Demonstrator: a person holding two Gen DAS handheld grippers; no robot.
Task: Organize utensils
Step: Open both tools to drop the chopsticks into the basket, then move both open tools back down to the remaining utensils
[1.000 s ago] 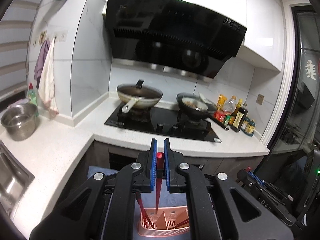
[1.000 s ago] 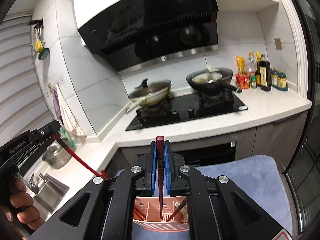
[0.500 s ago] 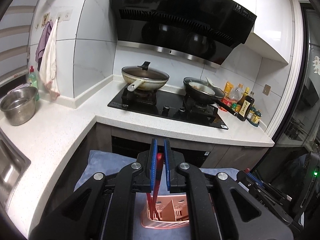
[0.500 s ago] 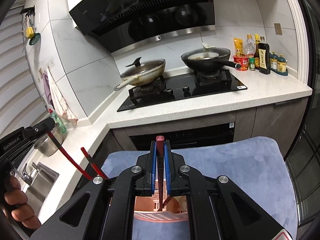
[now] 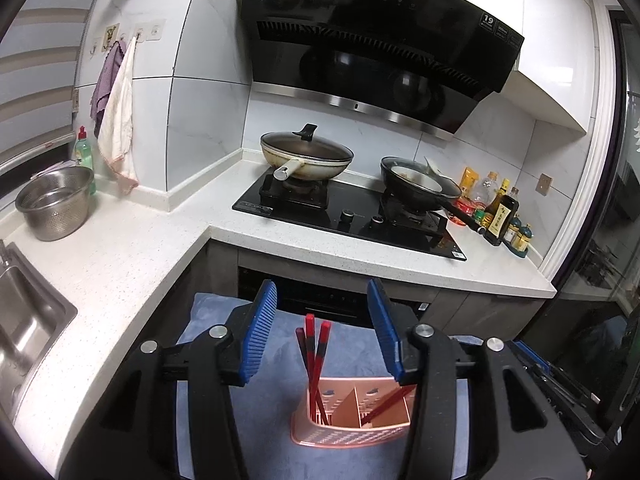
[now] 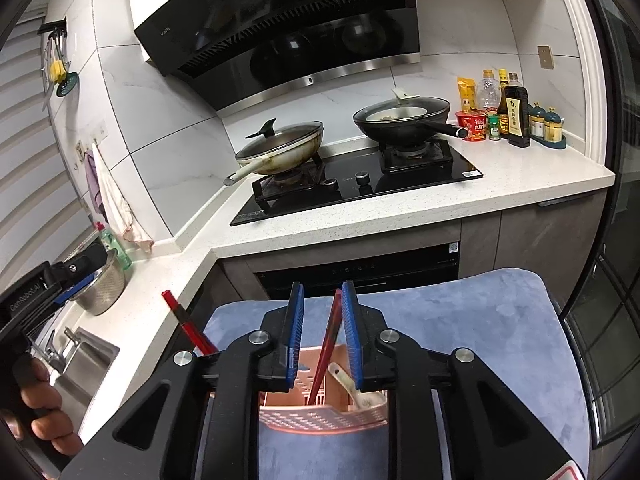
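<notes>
1. Your left gripper (image 5: 322, 334) hangs over the pink holder (image 5: 352, 420), its jaws opening and already wide apart; the blue pads (image 5: 260, 332) touch nothing.
2. Three red chopsticks (image 5: 314, 354) stand between those open jaws but clear of them. They lean together in the holder's left compartment, tops sticking up above the rim.
3. Another red stick (image 5: 386, 404) lies slanted in the holder's right compartment, low against the divider side.
4. Your right gripper (image 6: 322, 328) is also over the holder (image 6: 320, 416), jaws opening but still narrow.
5. One red chopstick (image 6: 330, 340) sits between the right jaws, leaning against the right-hand pad with a gap on the left side. Its lower end is down inside the holder. Whether the pad still presses it you cannot tell; it looks let go.
6. A pale spoon (image 6: 352, 384) rests in the holder just right of that chopstick.
7. The holder stands on a blue mat (image 6: 480, 320), in front of the white counter (image 6: 400, 208) with the stove (image 6: 360, 184) and two pans.
8. From the right camera, your left hand (image 6: 36, 412) shows at the lower left, gripping its tool's handle.
</notes>
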